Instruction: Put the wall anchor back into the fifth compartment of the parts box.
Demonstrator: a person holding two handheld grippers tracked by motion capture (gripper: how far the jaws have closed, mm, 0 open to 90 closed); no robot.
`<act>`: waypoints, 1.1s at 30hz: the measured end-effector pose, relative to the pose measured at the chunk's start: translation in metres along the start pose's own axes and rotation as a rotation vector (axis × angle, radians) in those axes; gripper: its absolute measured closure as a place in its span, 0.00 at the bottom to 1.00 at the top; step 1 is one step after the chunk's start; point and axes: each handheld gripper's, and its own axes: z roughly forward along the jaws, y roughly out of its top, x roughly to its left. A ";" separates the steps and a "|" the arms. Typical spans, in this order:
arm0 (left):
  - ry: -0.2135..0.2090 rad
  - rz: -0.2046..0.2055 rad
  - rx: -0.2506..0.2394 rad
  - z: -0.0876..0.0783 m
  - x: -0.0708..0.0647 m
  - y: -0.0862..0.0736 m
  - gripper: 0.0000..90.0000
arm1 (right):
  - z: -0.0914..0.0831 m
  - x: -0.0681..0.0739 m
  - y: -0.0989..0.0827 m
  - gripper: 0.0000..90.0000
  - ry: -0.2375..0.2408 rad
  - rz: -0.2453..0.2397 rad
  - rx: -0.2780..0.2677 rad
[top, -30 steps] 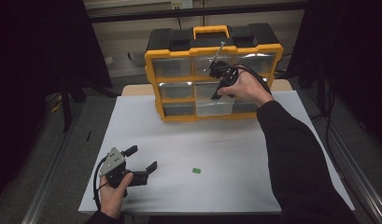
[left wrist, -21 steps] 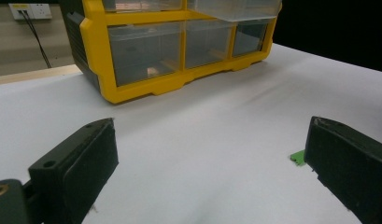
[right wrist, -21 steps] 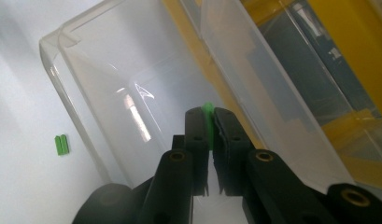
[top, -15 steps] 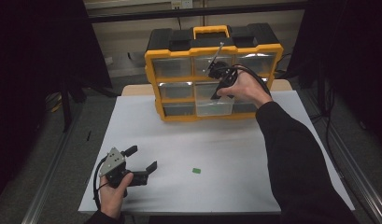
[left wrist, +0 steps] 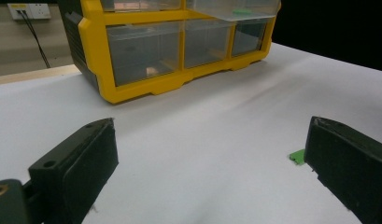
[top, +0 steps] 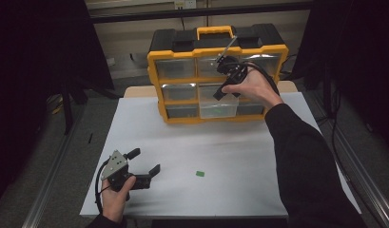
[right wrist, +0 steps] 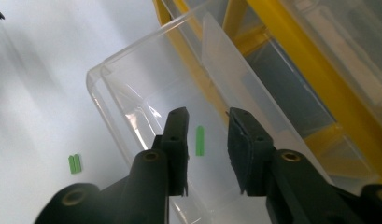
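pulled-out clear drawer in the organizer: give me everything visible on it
The clear drawer is see-through plastic with thin walls, a rounded front rim and a flat bottom. It sticks out of the middle column of the yellow organizer, in the centre row, over the white table sheet. One small green piece lies flat on its bottom. The right gripper hangs above the drawer's opening; its jaws have just been opening and stand apart with nothing gripped, the green piece showing below their gap. Whether anything touches the drawer's rim I cannot tell.
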 end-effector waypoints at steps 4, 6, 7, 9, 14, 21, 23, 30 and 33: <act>0.000 -0.001 -0.003 0.001 0.000 0.000 0.03 | -0.010 0.001 -0.002 0.69 0.011 0.005 -0.056; 0.000 -0.001 -0.003 0.001 0.000 0.000 0.03 | -0.014 0.002 -0.003 0.64 0.021 0.004 -0.087; 0.002 0.002 -0.003 0.000 0.000 0.000 0.03 | -0.015 0.004 -0.004 0.61 0.020 0.006 -0.099; 0.002 0.006 0.000 0.000 0.000 0.000 0.03 | -0.017 0.006 -0.005 0.56 0.029 -0.001 -0.110; -0.001 -0.001 -0.003 0.001 0.000 0.000 0.03 | -0.020 0.012 -0.009 0.38 0.027 -0.017 -0.142; 0.000 -0.001 0.001 0.001 -0.001 0.000 0.03 | -0.022 0.020 -0.017 0.15 0.030 -0.040 -0.170; 0.000 0.000 0.002 0.001 -0.001 0.000 0.03 | -0.023 0.022 -0.020 0.13 0.029 -0.051 -0.178; 0.000 0.003 0.005 0.001 -0.001 0.000 0.03 | -0.025 0.037 -0.029 0.04 0.043 -0.103 -0.214; 0.000 0.003 0.004 0.001 -0.001 0.000 0.03 | -0.025 0.041 -0.033 0.04 0.046 -0.112 -0.229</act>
